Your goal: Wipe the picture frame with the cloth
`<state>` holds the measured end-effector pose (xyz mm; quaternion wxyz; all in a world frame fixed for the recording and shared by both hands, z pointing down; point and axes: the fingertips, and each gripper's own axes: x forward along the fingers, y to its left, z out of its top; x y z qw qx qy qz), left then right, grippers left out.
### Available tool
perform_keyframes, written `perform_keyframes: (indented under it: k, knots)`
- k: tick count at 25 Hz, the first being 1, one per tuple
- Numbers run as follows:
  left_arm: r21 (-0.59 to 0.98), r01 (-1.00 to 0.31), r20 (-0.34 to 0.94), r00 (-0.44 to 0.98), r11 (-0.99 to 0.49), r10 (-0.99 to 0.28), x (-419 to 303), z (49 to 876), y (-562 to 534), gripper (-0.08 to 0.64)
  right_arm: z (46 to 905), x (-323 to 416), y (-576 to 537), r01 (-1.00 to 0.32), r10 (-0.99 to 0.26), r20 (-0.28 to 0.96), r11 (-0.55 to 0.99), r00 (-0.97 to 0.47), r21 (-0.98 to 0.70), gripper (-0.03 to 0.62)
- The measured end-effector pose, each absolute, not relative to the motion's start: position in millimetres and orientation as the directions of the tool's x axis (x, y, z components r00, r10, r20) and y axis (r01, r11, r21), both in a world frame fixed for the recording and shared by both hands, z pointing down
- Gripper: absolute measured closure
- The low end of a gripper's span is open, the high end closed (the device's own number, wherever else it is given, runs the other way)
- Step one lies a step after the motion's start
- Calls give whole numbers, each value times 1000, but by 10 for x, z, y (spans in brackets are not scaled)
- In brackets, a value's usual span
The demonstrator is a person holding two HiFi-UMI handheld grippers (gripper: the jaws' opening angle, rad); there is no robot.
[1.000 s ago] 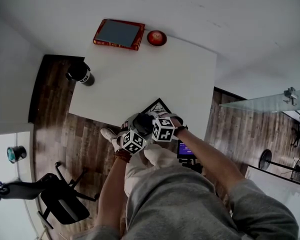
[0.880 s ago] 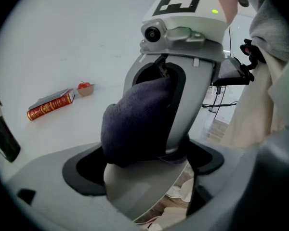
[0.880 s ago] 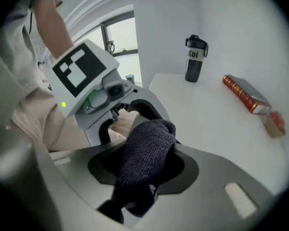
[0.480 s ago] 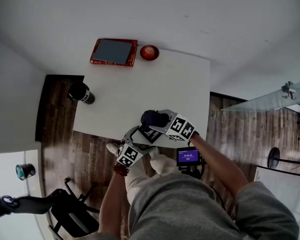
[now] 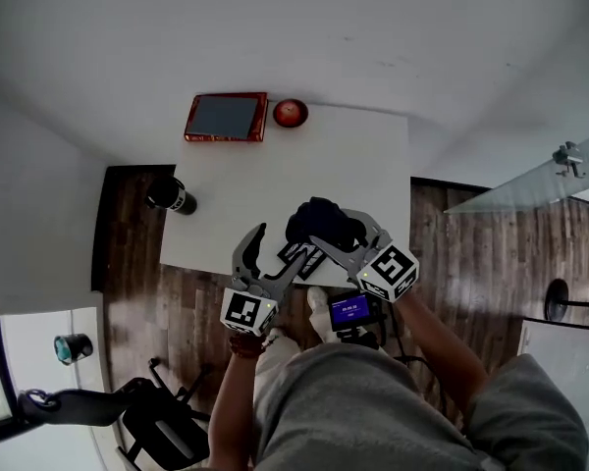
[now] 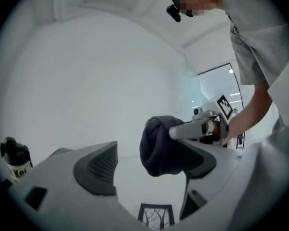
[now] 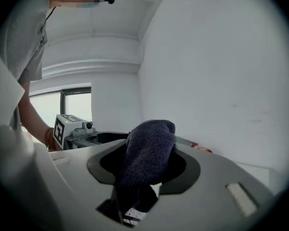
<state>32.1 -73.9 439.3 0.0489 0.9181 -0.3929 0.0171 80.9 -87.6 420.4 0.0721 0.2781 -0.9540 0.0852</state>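
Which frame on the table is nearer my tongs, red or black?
The small black frame with the tree picture, at the near edge of the white table; the red frame lies at the far edge.

Office-type room, sparsely fitted, as far as I can judge. I stand at a plain white table (image 5: 358, 165) pushed into a corner of bare white walls (image 5: 275, 27), on a dark wood-plank floor (image 5: 128, 253). A black swivel chair (image 5: 157, 425) sits by my left, a glass pane (image 5: 540, 186) stands off to my right, and a wide window (image 7: 62, 107) shows in one wall.
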Motion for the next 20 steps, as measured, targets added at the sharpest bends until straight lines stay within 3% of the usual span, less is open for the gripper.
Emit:
perform_keyframes:
  k: [7,11,16,20]
  knots:
    - [27,-743,-109,662,-668,-741,253,3461,-509,284,3511,799,-461,-654,-652,70,756,-755,-7,400]
    - [-54,-769,-156,636,-637,-756,180,3154,-314,449,3264,852,-267,-728,-728,37,686,-685,3,400]
    - [-119,-783,-141,622,-610,-770,-19,3102,-18,561,3218,781,64,-781,-781,14,625,-625,-9,400]
    - [-61,-802,-169,595,-594,-786,-193,3071,159,568,3197,627,326,-796,-796,2,605,-605,8,400]
